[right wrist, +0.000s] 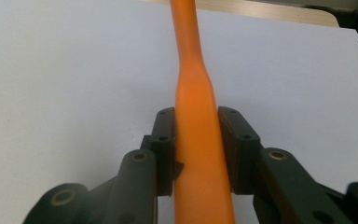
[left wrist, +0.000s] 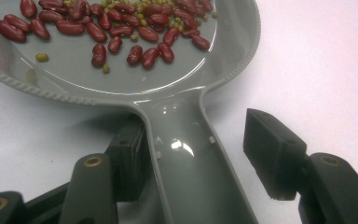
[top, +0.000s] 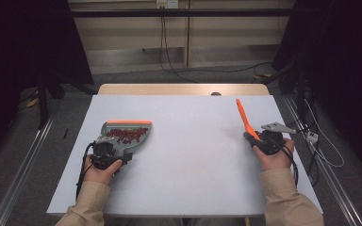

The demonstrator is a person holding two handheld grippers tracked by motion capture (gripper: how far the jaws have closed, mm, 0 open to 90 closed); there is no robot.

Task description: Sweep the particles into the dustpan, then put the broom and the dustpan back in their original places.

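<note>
1. Dustpan (top: 127, 133): table's left, holding beans (left wrist: 121, 28); handle runs back between the left gripper (top: 104, 149) jaws, which stand apart, right pad clear.
2. Right gripper (top: 264, 140): clamped on orange brush handle (right wrist: 196, 140), slanting up-left, well apart from the dustpan.

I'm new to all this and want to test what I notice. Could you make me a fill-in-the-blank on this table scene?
1. The dustpan holds red ____ and small green ones.
2. The right gripper is shut on a tool handle coloured ____.
3. The left gripper has its fingers ____ around the dustpan's handle.

Missing words: beans; orange; open
</note>
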